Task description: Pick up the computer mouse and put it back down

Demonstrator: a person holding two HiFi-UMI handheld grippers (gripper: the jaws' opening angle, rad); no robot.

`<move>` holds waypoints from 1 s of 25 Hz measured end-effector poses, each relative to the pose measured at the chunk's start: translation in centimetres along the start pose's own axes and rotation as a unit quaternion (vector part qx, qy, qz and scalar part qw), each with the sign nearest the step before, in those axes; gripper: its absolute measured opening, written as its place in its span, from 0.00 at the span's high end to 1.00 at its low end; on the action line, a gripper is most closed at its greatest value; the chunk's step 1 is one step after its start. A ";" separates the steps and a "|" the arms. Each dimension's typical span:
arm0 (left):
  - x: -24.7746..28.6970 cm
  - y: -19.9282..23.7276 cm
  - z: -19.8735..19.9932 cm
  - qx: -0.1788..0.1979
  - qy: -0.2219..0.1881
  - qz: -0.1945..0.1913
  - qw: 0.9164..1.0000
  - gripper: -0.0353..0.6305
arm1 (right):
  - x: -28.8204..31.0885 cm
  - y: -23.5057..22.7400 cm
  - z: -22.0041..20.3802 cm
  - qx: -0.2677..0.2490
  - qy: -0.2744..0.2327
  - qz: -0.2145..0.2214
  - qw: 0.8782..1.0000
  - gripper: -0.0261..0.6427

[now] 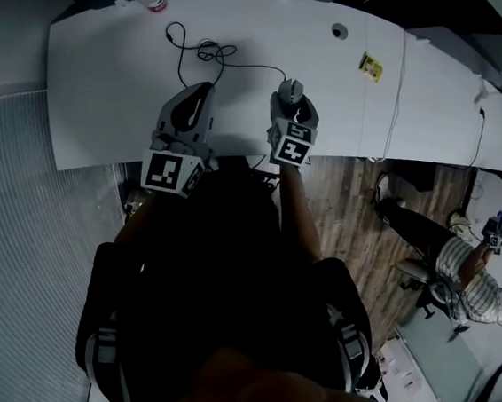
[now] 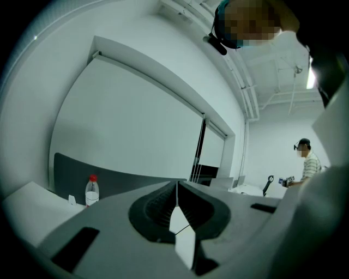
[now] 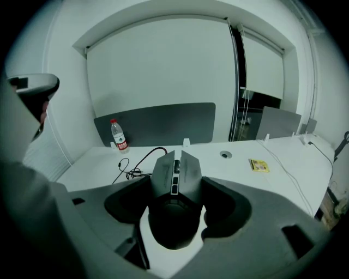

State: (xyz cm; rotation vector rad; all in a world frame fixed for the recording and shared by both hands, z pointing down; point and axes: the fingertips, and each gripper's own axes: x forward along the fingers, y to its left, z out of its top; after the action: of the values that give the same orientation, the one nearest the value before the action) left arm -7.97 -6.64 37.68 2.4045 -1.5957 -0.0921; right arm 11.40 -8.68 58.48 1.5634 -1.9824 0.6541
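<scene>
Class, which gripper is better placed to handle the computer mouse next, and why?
Right. The right gripper has the computer mouse between its jaws, which press on its sides. The left gripper is shut on nothing and points up towards the wall, away from the mouse.

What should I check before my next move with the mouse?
1. Computer mouse sits between the right gripper's jaws: ok.
2. Jaws meet both sides of the mouse: ok, they appear to touch.
3. Mouse lifted off the table: cannot tell.
4. Cable slack, lying in loose loops: ok.
5. Left gripper out of the way, jaws together, holding nothing: ok.
6. Bottle clear of the mouse, far back on the table: ok.
</scene>
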 end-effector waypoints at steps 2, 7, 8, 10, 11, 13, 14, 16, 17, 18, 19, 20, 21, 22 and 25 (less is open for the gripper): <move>-0.2 -0.1 0.5 0.002 -0.005 0.000 1.000 0.93 | -0.9 0.0 1.0 -0.001 -0.012 -0.001 1.000 0.53; -0.7 0.0 1.4 0.006 -0.014 -0.003 1.000 0.93 | -3.0 0.5 3.4 -0.003 -0.043 0.002 0.999 0.53; -0.9 0.2 1.6 0.007 -0.016 -0.003 1.000 0.93 | -3.4 0.7 3.8 -0.003 -0.050 0.003 0.999 0.53; -1.1 0.4 1.9 0.010 -0.019 -0.003 1.000 0.93 | -4.1 1.1 4.7 -0.003 -0.062 0.006 0.998 0.53; -1.3 0.5 2.1 0.011 -0.021 -0.002 1.000 0.93 | -4.5 1.3 5.1 -0.003 -0.068 0.007 0.998 0.53; -1.5 0.6 2.5 0.012 -0.024 -0.001 1.000 0.93 | -5.2 1.7 5.8 -0.004 -0.078 0.010 0.997 0.53; -1.6 0.7 2.7 0.014 -0.026 -0.001 1.000 0.93 | -5.5 1.8 6.2 -0.005 -0.083 0.011 0.996 0.53; -1.8 0.9 3.1 0.020 -0.028 -0.001 0.999 0.93 | -6.3 2.1 7.1 -0.005 -0.096 0.015 0.995 0.53; -1.9 0.9 3.2 0.022 -0.029 0.000 0.999 0.93 | -6.7 2.2 7.6 -0.006 -0.103 0.018 0.994 0.53; -2.0 0.9 3.5 0.023 -0.030 0.000 0.999 0.93 | -7.2 2.3 8.0 -0.007 -0.111 0.020 0.994 0.53; -2.1 0.9 3.7 0.023 -0.031 0.001 0.999 0.93 | -7.7 2.3 8.5 -0.008 -0.119 0.020 0.993 0.53; -2.1 1.0 3.8 0.024 -0.032 0.001 0.999 0.93 | -8.2 2.4 9.0 -0.009 -0.126 0.021 0.992 0.53; -2.2 1.0 3.9 0.025 -0.033 0.002 0.999 0.93 | -8.8 2.5 9.6 -0.010 -0.135 0.022 0.991 0.53; -2.2 1.0 4.1 0.026 -0.035 0.003 0.999 0.93 | -9.5 2.7 10.2 -0.011 -0.145 0.023 0.989 0.53; -2.3 1.1 4.6 0.028 -0.041 0.005 0.999 0.93 | -11.4 3.0 11.9 -0.014 -0.174 0.029 0.984 0.53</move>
State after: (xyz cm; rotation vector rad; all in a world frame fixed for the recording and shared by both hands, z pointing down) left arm -10.72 -5.72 33.32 2.4655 -1.6661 -0.1477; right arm 9.40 -7.65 41.92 1.7001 -2.2851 0.3932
